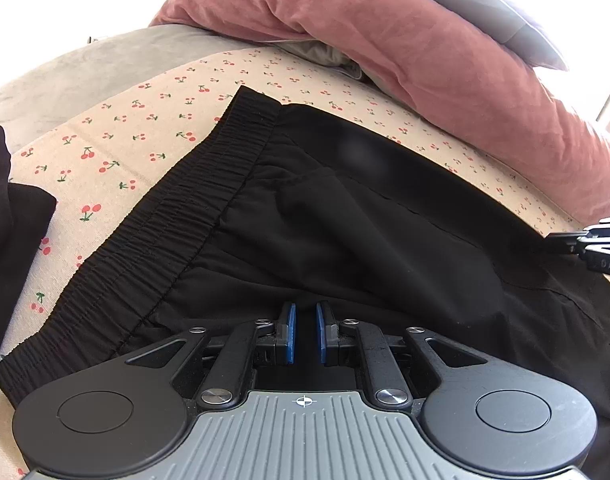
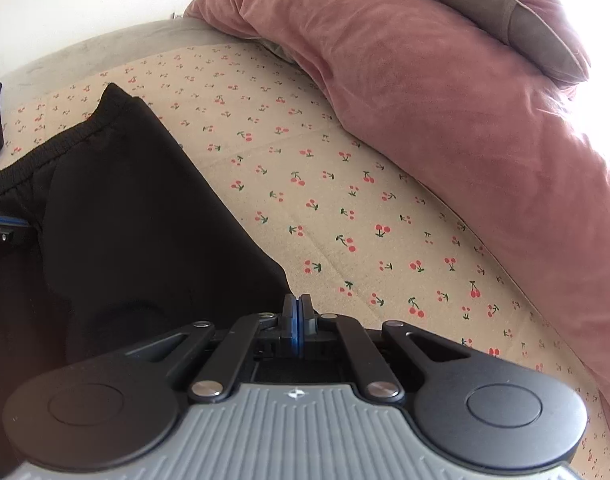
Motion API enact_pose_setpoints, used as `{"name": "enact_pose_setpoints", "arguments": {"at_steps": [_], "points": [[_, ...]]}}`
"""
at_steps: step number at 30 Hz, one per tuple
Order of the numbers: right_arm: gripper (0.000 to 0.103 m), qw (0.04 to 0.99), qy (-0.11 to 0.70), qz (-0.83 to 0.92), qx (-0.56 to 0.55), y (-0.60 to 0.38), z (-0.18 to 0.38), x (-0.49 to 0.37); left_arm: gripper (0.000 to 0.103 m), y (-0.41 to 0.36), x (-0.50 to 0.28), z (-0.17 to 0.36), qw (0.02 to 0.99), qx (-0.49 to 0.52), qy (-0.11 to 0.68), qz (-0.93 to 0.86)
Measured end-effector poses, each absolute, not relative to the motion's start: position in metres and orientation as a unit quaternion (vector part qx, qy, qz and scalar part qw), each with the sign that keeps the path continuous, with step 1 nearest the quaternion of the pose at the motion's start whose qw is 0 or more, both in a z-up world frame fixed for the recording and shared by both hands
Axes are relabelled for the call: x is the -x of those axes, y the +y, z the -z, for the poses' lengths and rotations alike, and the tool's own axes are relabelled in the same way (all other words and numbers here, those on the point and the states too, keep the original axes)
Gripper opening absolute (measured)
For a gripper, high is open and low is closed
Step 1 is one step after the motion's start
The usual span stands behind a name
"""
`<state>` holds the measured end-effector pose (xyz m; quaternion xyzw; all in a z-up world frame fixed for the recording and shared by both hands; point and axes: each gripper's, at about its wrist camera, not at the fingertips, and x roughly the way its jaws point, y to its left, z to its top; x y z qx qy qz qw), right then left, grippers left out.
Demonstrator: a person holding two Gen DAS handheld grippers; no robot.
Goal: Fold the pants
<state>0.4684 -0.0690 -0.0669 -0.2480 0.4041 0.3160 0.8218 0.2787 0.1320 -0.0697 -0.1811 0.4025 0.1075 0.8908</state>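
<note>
Black pants (image 1: 345, 216) lying on cherry-print sheet (image 1: 145, 132), both grippers at the fabric.
L gripper (image 1: 304, 322): jaws spread w/ small gap, over pants below the waistband (image 1: 145, 224). R gripper (image 2: 298, 316): jaws pressed together at pants' edge; cannot tell if cloth is pinched. Pink duvet (image 2: 445, 100) behind.

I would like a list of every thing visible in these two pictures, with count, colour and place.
pants: one, black, spread on the sheet, elastic waistband to the left
dark cloth: one, black, at the left edge on the sheet
sheet: one, beige with red cherries, under the pants
blanket: one, dusty pink, bunched behind the sheet
pillow: one, grey, on top of the blanket
left tongs: blue pads slightly apart, over the pants
right tongs: pads together, at the pants' edge
</note>
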Motion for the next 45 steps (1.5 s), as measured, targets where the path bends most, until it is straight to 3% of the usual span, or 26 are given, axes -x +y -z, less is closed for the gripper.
{"name": "enact_pose_setpoints", "arguments": {"at_steps": [1,3,5,9,12,13,14,20,24,27,28,29,31,33,36,37,39,41,43,45], "points": [[0.0,0.821,0.406,-0.315,0.25,-0.068,0.07,-0.47,0.013,0.132,-0.279,0.07,0.891,0.181,0.403,-0.108],[0.013,0.825,0.398,-0.303,0.261,-0.065,0.077,-0.475,0.013,0.132,-0.279,0.07,0.891,0.179,0.403,-0.108],[0.06,0.836,0.387,-0.283,0.269,-0.063,0.081,-0.481,0.013,0.131,-0.28,0.07,0.891,0.177,0.403,-0.108],[0.064,0.824,0.403,-0.316,0.243,-0.057,0.091,-0.496,0.013,0.134,-0.281,0.07,0.89,0.182,0.405,-0.106],[0.06,0.813,0.415,-0.323,0.25,-0.052,0.104,-0.5,0.013,0.134,-0.281,0.07,0.89,0.181,0.405,-0.106],[0.038,0.813,0.416,-0.33,0.238,-0.054,0.104,-0.501,0.013,0.133,-0.281,0.071,0.891,0.179,0.404,-0.106],[0.003,0.816,0.416,-0.333,0.226,-0.056,0.102,-0.502,0.013,0.132,-0.282,0.071,0.891,0.177,0.404,-0.107],[0.0,0.821,0.371,-0.326,0.288,-0.053,0.076,-0.46,0.013,0.134,-0.281,0.071,0.889,0.186,0.405,-0.104],[0.0,0.838,0.318,-0.285,0.34,-0.048,0.041,-0.406,0.014,0.148,-0.275,0.064,0.878,0.244,0.406,-0.071],[0.0,0.841,0.31,-0.265,0.355,-0.039,0.027,-0.352,0.028,0.167,-0.256,0.049,0.848,0.39,0.343,0.105],[0.0,0.841,0.313,-0.259,0.358,-0.035,0.027,-0.332,0.039,0.172,-0.245,0.042,0.842,0.422,0.309,0.135],[0.0,0.84,0.313,-0.251,0.364,-0.032,0.029,-0.313,0.059,0.176,-0.232,0.033,0.849,0.43,0.269,0.149],[0.0,0.844,0.314,-0.23,0.37,-0.027,0.036,-0.281,0.085,0.179,-0.215,0.021,0.875,0.406,0.221,0.142],[0.0,0.848,0.32,-0.216,0.362,-0.024,0.044,-0.252,0.085,0.179,-0.213,0.021,0.884,0.389,0.233,0.117],[0.001,0.852,0.333,-0.212,0.345,-0.021,0.061,-0.215,0.083,0.179,-0.219,0.028,0.89,0.36,0.276,0.049],[0.01,0.849,0.338,-0.219,0.342,-0.021,0.066,-0.203,0.083,0.177,-0.222,0.03,0.892,0.342,0.296,0.022],[0.02,0.849,0.341,-0.226,0.335,-0.027,0.071,-0.181,0.067,0.178,-0.223,0.037,0.889,0.316,0.329,-0.026],[0.035,0.864,0.35,-0.207,0.296,-0.05,0.067,-0.171,0.027,0.179,-0.224,0.044,0.881,0.31,0.355,-0.044],[0.05,0.889,0.363,-0.173,0.217,-0.092,0.058,-0.175,0.014,0.18,-0.222,0.049,0.872,0.317,0.37,-0.049],[0.058,0.919,0.364,-0.106,0.107,-0.154,0.046,-0.189,0.011,0.18,-0.22,0.053,0.866,0.318,0.38,-0.061]]}}
